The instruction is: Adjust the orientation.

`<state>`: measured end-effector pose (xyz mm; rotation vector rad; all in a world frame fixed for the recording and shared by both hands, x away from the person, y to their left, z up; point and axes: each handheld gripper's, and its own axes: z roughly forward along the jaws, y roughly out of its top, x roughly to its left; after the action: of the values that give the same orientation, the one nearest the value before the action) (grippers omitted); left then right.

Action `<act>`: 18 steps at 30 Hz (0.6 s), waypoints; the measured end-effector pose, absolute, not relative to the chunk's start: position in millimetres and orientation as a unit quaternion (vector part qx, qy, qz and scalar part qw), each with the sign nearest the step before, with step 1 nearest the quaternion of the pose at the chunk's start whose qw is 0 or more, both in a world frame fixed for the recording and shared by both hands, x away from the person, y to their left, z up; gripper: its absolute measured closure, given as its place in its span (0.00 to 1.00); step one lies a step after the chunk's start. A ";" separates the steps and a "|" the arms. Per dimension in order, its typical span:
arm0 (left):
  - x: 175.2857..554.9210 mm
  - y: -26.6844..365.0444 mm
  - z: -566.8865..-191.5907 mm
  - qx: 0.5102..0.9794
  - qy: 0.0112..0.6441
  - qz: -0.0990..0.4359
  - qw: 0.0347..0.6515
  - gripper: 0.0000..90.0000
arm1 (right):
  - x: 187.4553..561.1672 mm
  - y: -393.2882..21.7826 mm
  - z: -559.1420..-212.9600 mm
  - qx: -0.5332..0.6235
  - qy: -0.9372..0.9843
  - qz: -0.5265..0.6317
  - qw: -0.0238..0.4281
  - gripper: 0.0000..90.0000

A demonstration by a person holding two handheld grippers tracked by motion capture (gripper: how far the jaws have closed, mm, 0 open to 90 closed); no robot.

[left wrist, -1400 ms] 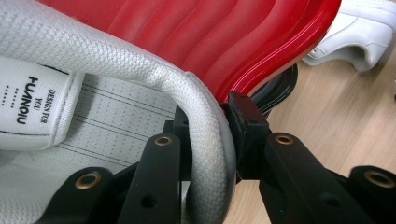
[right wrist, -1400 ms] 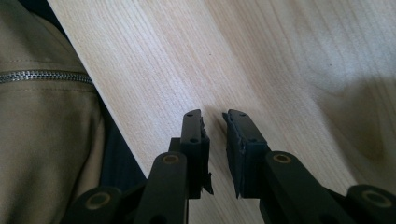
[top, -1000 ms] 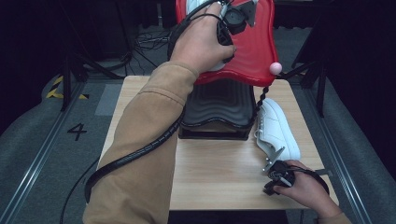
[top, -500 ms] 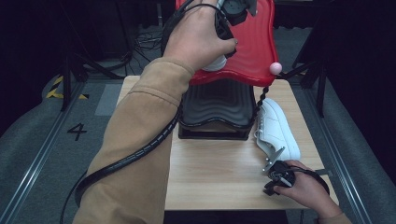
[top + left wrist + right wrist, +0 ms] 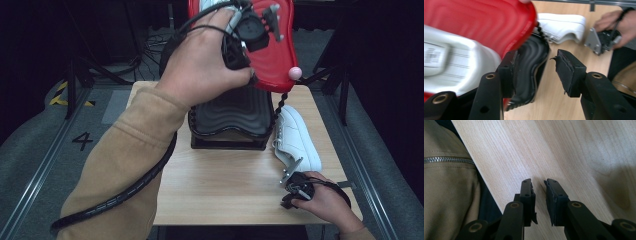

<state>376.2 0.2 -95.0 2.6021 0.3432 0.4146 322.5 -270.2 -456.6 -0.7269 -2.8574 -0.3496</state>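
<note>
Red lid (image 5: 270,55) of the black case (image 5: 230,120) stands swung up at the far end of the worktop (image 5: 220,185); the case base sits mid-worktop, its ribbed black inside exposed. In the left gripper view the lid's (image 5: 481,22) silver-grey inner panel (image 5: 454,67) is close by and one jaw lies against the lid edge.

Left gripper (image 5: 252,32) is high up at the lid. Its jaws have just been working, widening then easing in a little. They stand spread now; the gap between the pads (image 5: 566,72) looks out on the base (image 5: 531,65) and bare wood, nothing pinched.

Right gripper (image 5: 295,187) rests at the near right corner of the worktop. Jaws a narrow gap apart, holding nothing, just wood grain (image 5: 554,152) past them.

Progress, my read: opening is done or nearly so, loading not started. White sneaker (image 5: 295,142) lies on the worktop just right of the case, untouched, the right gripper just short of its near end.

In the way: a black beaded cord (image 5: 278,106) with a pink ball (image 5: 295,73) runs from lid to base right above the sneaker's far end. The lid may drop if unsupported. The left gripper's cable (image 5: 125,192) trails along the tan sleeve (image 5: 125,165).
</note>
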 end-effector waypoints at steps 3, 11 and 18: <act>373.6 2.7 -115.0 0.957 0.116 0.122 0.236 0.58 | 323.6 -270.4 -457.4 -0.241 -0.960 -0.115 0.081 0.84; 377.0 12.2 -179.1 0.960 0.113 0.073 0.247 0.59 | 325.8 -273.1 -457.0 -0.251 -0.957 -0.118 0.080 0.85; 387.6 20.6 -233.5 0.960 0.127 0.047 0.244 0.58 | 326.8 -275.9 -457.3 -0.251 -0.958 -0.118 0.075 0.85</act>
<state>387.6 20.6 -233.5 2.6222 0.3456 0.1282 326.8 -275.9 -457.3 -0.7530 -2.8739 -0.3538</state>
